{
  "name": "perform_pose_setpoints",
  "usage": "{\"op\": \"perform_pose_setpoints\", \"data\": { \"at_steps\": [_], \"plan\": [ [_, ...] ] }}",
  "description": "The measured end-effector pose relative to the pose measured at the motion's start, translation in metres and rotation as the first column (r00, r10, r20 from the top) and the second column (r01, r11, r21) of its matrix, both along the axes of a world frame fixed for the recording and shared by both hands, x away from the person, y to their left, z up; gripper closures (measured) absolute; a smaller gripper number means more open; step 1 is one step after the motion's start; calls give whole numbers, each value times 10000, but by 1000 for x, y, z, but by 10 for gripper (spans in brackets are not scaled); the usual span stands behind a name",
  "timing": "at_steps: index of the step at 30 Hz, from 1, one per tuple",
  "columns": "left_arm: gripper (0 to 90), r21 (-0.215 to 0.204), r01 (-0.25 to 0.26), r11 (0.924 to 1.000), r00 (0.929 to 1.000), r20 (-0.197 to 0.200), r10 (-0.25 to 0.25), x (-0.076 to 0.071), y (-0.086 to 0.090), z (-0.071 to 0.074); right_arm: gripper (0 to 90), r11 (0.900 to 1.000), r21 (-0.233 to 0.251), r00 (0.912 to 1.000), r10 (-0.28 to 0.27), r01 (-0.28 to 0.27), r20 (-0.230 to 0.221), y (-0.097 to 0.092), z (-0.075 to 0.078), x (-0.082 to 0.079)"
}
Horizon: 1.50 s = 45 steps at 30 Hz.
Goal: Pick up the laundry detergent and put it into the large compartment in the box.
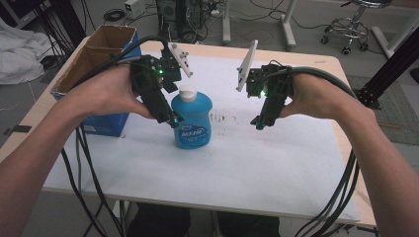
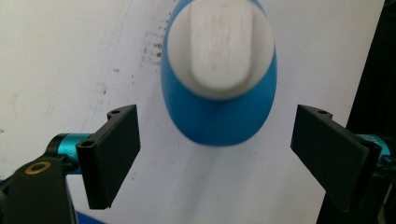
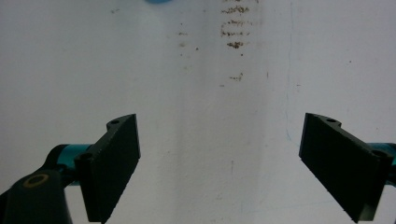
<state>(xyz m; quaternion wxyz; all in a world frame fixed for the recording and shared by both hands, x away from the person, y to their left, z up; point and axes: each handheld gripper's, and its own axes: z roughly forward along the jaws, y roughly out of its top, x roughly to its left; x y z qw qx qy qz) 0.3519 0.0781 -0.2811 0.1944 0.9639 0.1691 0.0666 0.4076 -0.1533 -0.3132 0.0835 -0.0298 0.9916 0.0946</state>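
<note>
High view: blue bottle (image 1: 192, 121) with white cap (image 1: 188, 93) standing upright on white table sheet (image 1: 247, 163), left of centre. Printed label facing the camera, wording too small to read. Left gripper (image 1: 174, 120) held tilted down, tips just beside the bottle's left shoulder, near the cap; contact cannot be confirmed from this angle. Right gripper (image 1: 259, 122) held in the air to the right, well apart from the bottle, tips pointing down toward the sheet. Green indicator lit on each gripper body. Cardboard box (image 1: 101, 59) with blue sides at the table's left edge, open at the top, behind the left hand (image 1: 111, 94). Brown smudges (image 1: 222, 117) on the sheet between bottle and right gripper. Right hand (image 1: 316, 96) wrapped around its gripper handle. Black cables trailing off both sides of the table.

Left gripper view: looking down on the bottle (image 2: 219, 93), cap (image 2: 218, 44) uppermost. Jaws spread wide, one on each side of the bottle and nearer the lens, nothing clamped, left gripper (image 2: 215, 158) centred below the bottle body.

Right gripper view: jaws spread wide over bare sheet, right gripper (image 3: 219, 163) holding nothing. Brown smudges (image 3: 236, 28) near top centre. Sliver of blue (image 3: 158, 1) at the top edge, presumably the bottle's base.
</note>
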Motion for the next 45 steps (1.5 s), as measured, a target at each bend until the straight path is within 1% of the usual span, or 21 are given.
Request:
{"op": "perform_pose_setpoints", "data": {
  "at_steps": [3, 5, 7, 13, 14, 15, 19, 21, 24, 31, 33, 35, 37, 40, 45],
  "plan": [
    [159, 107, -67, 9999, 10000, 56, 66, 1, -8, -1, 116, 10000, 13, 10000, 59, -59, -2, 0, 0, 0],
    [158, 157, -99, 9998, 10000, 16, 98, 2, -12, -2, 116, 10000, 15, 10000, 43, -43, -11, 0, 1, 0],
    [159, 114, -143, 9998, 9999, -33, 143, 3, -16, -3, 116, 10000, 21, 10000, 65, -65, -27, 0, 1, -1],
    [159, 155, -189, 9997, 9998, -58, 190, 4, -24, -4, 116, 10000, 24, 10000, -1, 1, -31, 0, 1, -1],
    [159, 286, -273, 9992, 9996, -25, 274, 5, -26, -5, 116, 10000, 22, 10000, -7, 7, -28, -1, 1, -1],
    [159, 355, -247, 9991, 9997, 3, 247, 6, -26, -6, 116, 10000, 29, 10000, -2, 2, -27, -1, 1, -1],
    [159, 379, -236, 9990, 9997, -44, 238, 7, -28, -8, 116, 10000, 53, 10000, 15, -15, -38, -1, 1, -1],
    [160, 486, -259, 9985, 9996, -67, 263, 8, -28, -9, 116, 10000, 23, 10000, -4, 4, -30, -1, 1, -1],
    [163, 508, -223, 9985, 9997, -123, 230, 8, -28, -9, 116, 10000, 18, 10000, 6, -6, -16, -1, 1, 0],
    [210, 605, -171, 9980, 9998, -133, 179, 11, -29, -9, 116, 10000, 67, 10000, 14, -14, -35, 0, 1, 0],
    [217, 569, -163, 9982, 9997, -190, 174, 10, -29, -9, 116, 10000, 35, 10000, 20, -20, -28, 0, 1, 0],
    [227, 636, -87, 9979, 9997, -201, 100, 10, -30, -8, 116, 10000, 3, 10000, 6, -6, -38, 0, 0, 0],
    [249, 661, -95, 9978, 9999, -107, 103, 10, -31, -8, 116, 10000, 19, 10000, -39, 39, -51, -1, 0, 1],
    [253, 654, -130, 9978, 9999, -103, 137, 10, -31, -7, 116, 10000, 50, 10000, -37, 37, -47, -1, 1, 1],
    [284, 759, -11, 9971, 9999, -145, 22, 11, -32, -4, 116, 10000, 22, 10000, -45, 45, -47, -1, 0, 0]
  ]
}}
